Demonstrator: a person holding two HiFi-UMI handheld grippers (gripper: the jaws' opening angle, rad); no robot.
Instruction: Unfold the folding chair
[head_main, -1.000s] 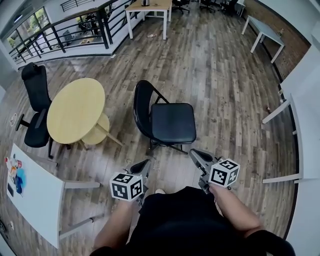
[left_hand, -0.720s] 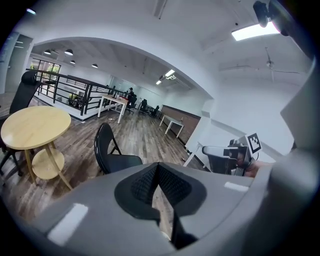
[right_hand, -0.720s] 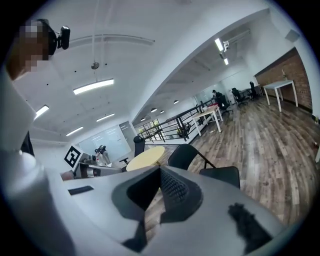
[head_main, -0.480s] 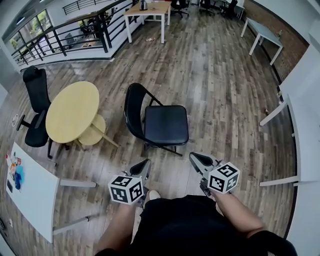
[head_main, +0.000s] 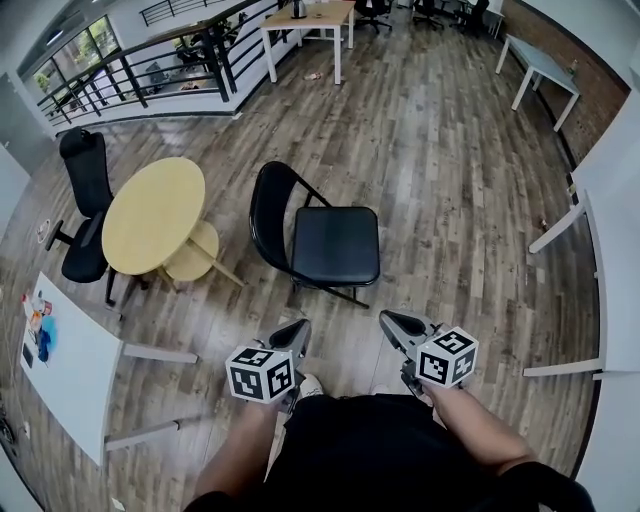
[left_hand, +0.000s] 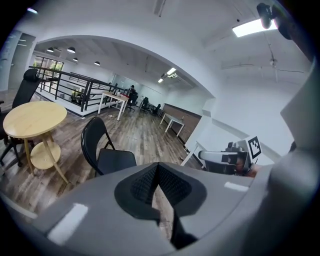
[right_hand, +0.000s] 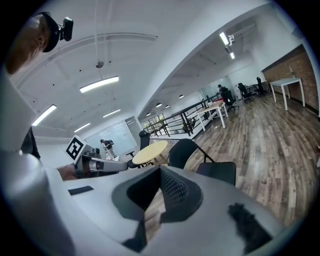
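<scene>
Tabletop items (head_main: 36, 325) too small; unidentifiable

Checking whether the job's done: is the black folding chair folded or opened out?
Opened out. The folding chair stands on its legs with the seat flat and the backrest raised.

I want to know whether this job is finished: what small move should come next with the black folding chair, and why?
Probably just a check. The black metal folding chair already stands open on the wooden floor, with its seat level. The left gripper and right gripper are shut, empty and clear of it, so I'd ease one forward to test the seat.
</scene>
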